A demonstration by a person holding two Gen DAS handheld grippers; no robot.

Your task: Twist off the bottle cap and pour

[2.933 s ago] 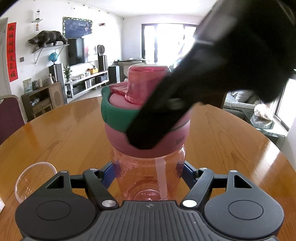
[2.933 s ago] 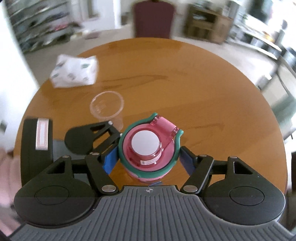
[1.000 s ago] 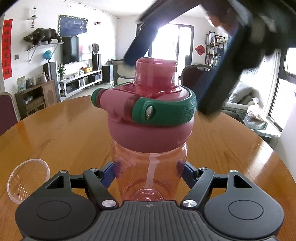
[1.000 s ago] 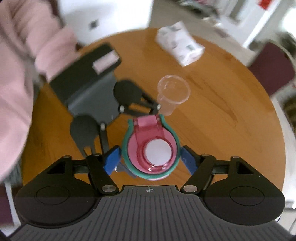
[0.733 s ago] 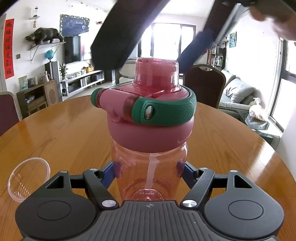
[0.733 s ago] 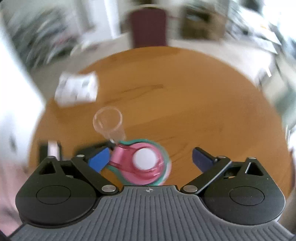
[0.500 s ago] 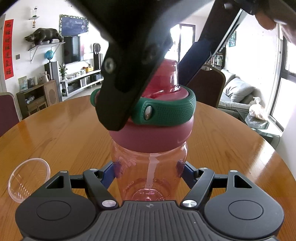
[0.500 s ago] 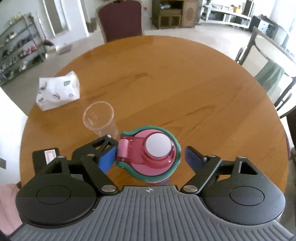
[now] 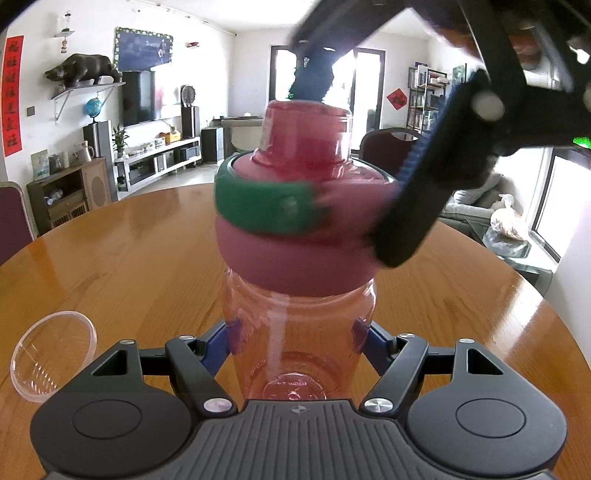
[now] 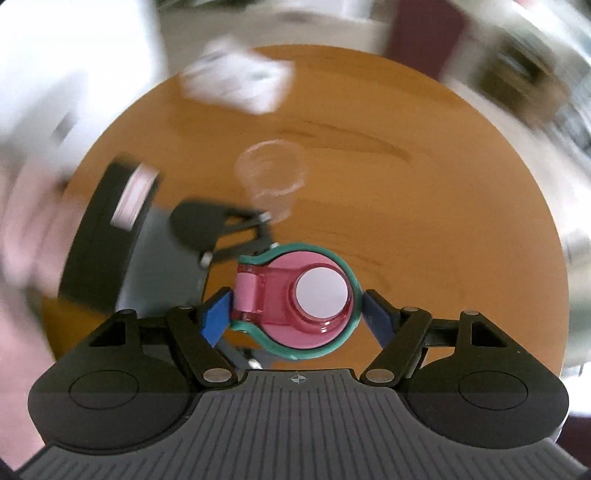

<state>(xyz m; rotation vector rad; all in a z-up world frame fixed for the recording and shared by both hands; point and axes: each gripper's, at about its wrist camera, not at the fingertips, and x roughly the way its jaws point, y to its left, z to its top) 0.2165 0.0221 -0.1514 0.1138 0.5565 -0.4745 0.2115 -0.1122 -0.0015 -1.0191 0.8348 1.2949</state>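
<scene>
A clear pink bottle [image 9: 299, 332] stands upright on the round wooden table [image 9: 122, 254]. Its pink cap [image 9: 299, 254] has a green carry loop [image 9: 264, 210] and a domed spout cover. My left gripper [image 9: 297, 332] is shut on the bottle's lower body. My right gripper [image 10: 295, 317] comes down from above and is shut on the cap [image 10: 295, 306], one blue pad [image 10: 214, 319] on each side; it shows blurred in the left wrist view [image 9: 417, 177]. A clear plastic cup [image 9: 51, 358] stands left of the bottle, also in the right wrist view [image 10: 273, 177].
A white tissue pack [image 10: 240, 79] lies at the table's far side in the right wrist view. A dark red chair [image 10: 424, 27] stands beyond the table. The person's pink sleeve [image 10: 22, 206] is at the left.
My right gripper closed on the cap and is turning: the cap's hinge and green loop have swung round, and the right wrist view is motion-blurred. The left gripper and bottle stay put.
</scene>
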